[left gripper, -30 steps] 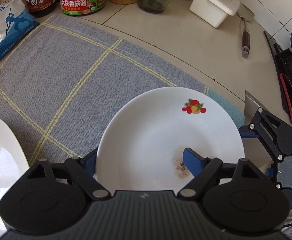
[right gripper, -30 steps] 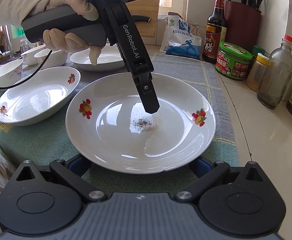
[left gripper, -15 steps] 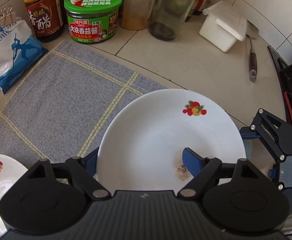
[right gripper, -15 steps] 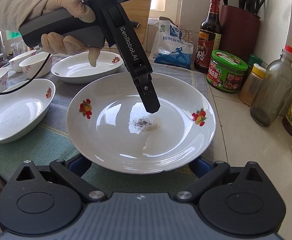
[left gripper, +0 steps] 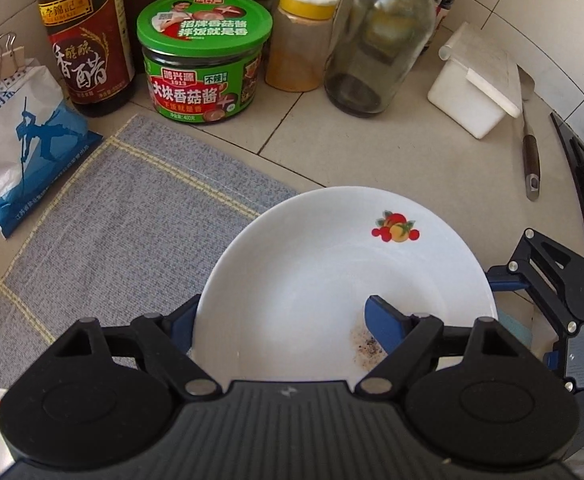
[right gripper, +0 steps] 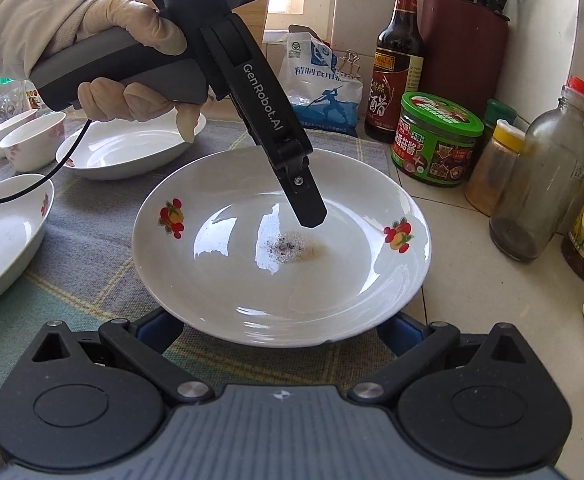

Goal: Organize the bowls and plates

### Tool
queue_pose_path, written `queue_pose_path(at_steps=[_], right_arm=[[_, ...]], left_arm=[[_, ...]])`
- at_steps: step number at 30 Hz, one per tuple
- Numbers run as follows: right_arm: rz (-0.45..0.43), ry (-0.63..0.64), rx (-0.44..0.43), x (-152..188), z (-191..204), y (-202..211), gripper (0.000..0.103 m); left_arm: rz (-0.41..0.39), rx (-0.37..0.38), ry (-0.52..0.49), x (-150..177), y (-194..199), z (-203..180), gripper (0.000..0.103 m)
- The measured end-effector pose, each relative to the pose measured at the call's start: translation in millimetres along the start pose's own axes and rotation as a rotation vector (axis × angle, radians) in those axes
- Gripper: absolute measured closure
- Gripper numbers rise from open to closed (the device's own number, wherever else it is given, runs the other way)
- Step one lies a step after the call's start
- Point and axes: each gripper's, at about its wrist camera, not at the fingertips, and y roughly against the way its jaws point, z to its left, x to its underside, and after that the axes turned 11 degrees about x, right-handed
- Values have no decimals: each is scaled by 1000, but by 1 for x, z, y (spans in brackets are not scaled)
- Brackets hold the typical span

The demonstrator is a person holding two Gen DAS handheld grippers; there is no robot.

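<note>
Tiled kitchen counter (left gripper: 391, 152) carries a grey cloth (left gripper: 132, 232) with yellow stripes. In the left wrist view a white plate (left gripper: 331, 264) with a fruit print sits over the cloth's right edge, partly above bare tile. The left gripper (left gripper: 280, 316) is clamped on its near rim, one blue pad inside the well by a patch of dark specks (left gripper: 365, 350), the other under the rim. At the counter's back edge stand a vinegar bottle (left gripper: 84, 40), a green-lidded jar (left gripper: 204, 60), a yellow-capped jar (left gripper: 303, 40), a glass bottle (left gripper: 383, 40) and a white box (left gripper: 475, 80); a salt bag (left gripper: 16, 148) lies at the cloth's far left corner. The right gripper (left gripper: 539, 280) is at the plate's right rim. In the right wrist view a gloved hand (right gripper: 132, 64) grips the left gripper (right gripper: 309, 216), which slants down into the plate (right gripper: 252, 280). The right gripper (right gripper: 278, 328) has its jaws spread wide, tips hidden under the plate's near rim; whether they bear it I cannot tell. More dishes (right gripper: 132, 152) and bowls (right gripper: 32, 140) rest along the cloth's left side.
</note>
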Motion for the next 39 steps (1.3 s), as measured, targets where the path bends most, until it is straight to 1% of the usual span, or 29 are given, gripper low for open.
queue_pose_path(at_steps=[7,20,24,27,31,36,39], right_arm=[[11,-11,16,0,-4,-5,0],[10,-29,28,-2,-6,-7,0],[15,-26,32,-1,-5,-7,0],[12,-39,30,0,-6,-2,0],[3,-50,37,2,-4,11,0],[-26,-116,62,6,0,32,0],[-59,-163,51,11,4,46,0]], left_arm=[[-7,5,-4,-6,-9,2,19],[-23,0,-16,-9,-13,4,19],[-26,-8,-26,-8,-13,1,16],[-51,-26,-14,-6,-8,-1,16],[-100,-73,-11,2,7,-8,16],[-202,-134,0,22,44,-28,14],[-258,-181,6,40,63,-45,13]])
